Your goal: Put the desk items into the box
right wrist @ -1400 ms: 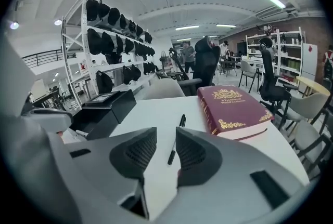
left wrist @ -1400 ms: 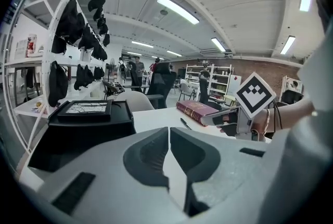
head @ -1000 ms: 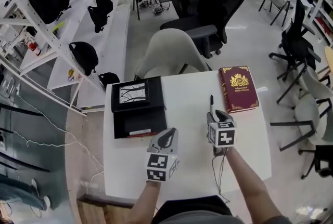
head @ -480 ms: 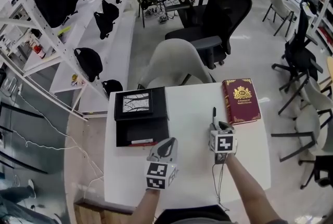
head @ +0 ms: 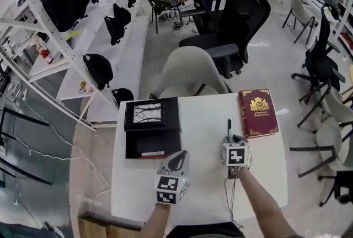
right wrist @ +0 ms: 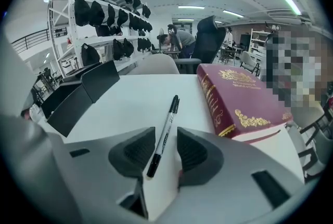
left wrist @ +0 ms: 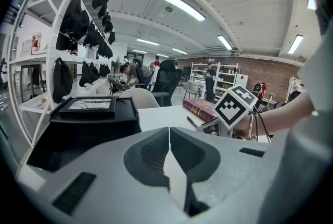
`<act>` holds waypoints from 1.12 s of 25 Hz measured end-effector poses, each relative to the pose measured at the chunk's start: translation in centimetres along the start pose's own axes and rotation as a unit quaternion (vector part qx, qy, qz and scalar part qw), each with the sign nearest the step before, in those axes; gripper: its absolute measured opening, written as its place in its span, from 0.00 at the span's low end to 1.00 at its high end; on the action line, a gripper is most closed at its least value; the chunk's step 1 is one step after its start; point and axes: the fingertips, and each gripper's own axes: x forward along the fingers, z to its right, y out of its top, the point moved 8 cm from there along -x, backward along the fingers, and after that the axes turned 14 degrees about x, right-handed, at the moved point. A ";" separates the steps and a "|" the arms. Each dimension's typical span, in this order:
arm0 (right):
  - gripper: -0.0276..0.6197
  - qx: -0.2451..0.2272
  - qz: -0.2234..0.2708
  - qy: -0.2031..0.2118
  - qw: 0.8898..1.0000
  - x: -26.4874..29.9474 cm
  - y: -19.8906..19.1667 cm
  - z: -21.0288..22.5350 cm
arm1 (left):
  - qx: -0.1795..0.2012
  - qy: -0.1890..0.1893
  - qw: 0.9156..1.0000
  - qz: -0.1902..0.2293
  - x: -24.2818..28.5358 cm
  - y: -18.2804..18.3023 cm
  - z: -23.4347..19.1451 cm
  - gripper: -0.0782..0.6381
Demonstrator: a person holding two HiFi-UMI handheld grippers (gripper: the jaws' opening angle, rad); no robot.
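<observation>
Change over the last second: very little on the desk (head: 201, 115) itself. The pen (head: 229, 125), the red book (head: 258, 112) and the black box (head: 151, 143) lie where they lay. The head view has lifted a little, so more of the room behind shows, including a person bent over a cart at the far end.

Right hand-held gripper (head: 230, 138) remains at the pen's near end. In the right gripper view the jaws stand apart with the pen's butt end lying between them, not pinched (pen flat on the desk, tip pointing away). Left hand-held gripper (head: 177, 155) hovers low over the near desk, jaws pressed together on nothing.

Meaning for the task: no grasp made yet. Pen and book are both outside the box; the pen looks to be the first item in hand.

Edges and room:
- Box sits at the far left corner of the desk, its open part towards the person, a lid-like panel on its far half.
- Book lies near the desk's right edge, just beside the pen's far end.
- Bare desk between pen and box; a leftward carry looks unobstructed, bar the left hand-held gripper near that path.
- White chair (head: 185, 68) stands tight behind the far edge.
</observation>
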 end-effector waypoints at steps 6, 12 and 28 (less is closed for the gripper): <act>0.25 0.005 0.000 0.002 1.000 -0.1 0.3 0.0 | -0.005 0.003 1.000 0.000 -0.2 0.1 0.2 0.12; 0.23 -0.001 -0.001 0.003 1.000 -0.3 0.8 0.0 | -0.002 0.012 1.000 0.001 -0.8 0.3 0.3 0.12; 0.11 -0.010 -0.002 0.012 1.000 -0.6 0.3 0.2 | -0.015 0.040 0.999 0.002 -3.2 -0.1 0.0 0.12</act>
